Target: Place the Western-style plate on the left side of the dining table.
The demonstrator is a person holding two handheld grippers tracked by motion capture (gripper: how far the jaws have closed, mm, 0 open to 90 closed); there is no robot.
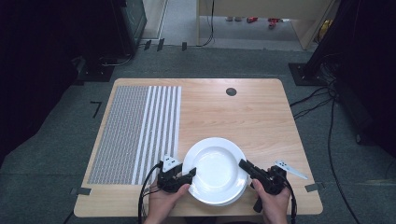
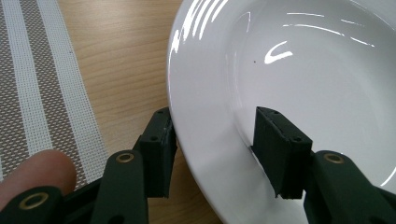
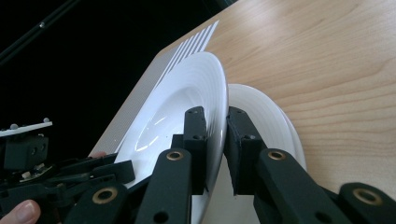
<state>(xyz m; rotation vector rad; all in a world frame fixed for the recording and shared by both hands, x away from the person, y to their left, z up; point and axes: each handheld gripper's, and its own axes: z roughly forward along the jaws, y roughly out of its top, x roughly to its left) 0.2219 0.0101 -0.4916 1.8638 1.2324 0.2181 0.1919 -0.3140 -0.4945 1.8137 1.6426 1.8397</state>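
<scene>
Right hand-held gripper [image 3: 216, 135] pinches the tilted top plate's [image 3: 187, 98] rim.

High view looks down from above the table's [image 1: 243, 112] near edge. Both gripper views sit close behind their jaws; all share the white plate [image 1: 215, 164].

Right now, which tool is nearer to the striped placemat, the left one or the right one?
Left. The left tool sits at the left rim of the plate, just beside the placemat. The right tool grips the opposite rim, farther away.
</scene>
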